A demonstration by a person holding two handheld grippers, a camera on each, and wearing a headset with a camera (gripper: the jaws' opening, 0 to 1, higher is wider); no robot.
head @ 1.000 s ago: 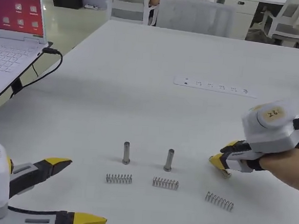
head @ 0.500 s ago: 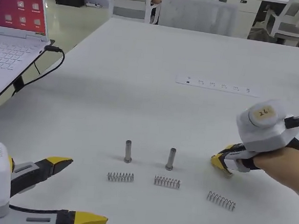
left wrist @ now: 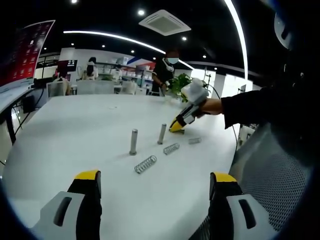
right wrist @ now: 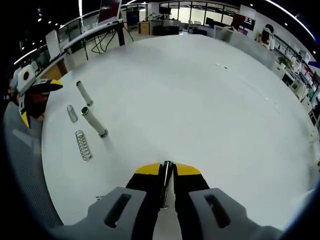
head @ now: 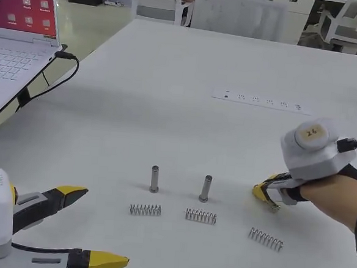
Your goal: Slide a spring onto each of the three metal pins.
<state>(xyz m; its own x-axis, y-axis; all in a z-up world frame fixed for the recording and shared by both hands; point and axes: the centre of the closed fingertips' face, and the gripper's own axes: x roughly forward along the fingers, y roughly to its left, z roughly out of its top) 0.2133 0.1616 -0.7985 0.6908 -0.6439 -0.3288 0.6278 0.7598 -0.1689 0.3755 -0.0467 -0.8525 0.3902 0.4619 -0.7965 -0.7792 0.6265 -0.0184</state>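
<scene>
A: Pins?

B: Two stand upright on the white table [head: 168, 109]. Taking the centre pin [head: 206, 188] as landmark, the left pin [head: 154, 179] stands near it on its left, with a clear gap between them.

A: And the third?

B: The third pin [right wrist: 166, 185] is clenched between the closed jaws of the right gripper [head: 264, 195]. It runs lengthwise along the jaws, with its end showing at the yellow tips. That gripper is low over the table, right of the centre pin and well apart from it (I cannot tell whether it touches the table).

A: Springs?

B: Three, all lying flat, none on a pin. The centre spring [head: 201, 216] lies just in front of the centre pin, on the person's side. The left spring [head: 145, 209] is to the left of that, in front of the left pin. The right spring [head: 265, 239] is to the right and a little nearer the person, in front of the right gripper's tips.

A: Left gripper?

B: The left gripper [head: 89, 229] is released, jaws spread wide with nothing between them. It sits far left of the centre pin, close to the person.
</scene>
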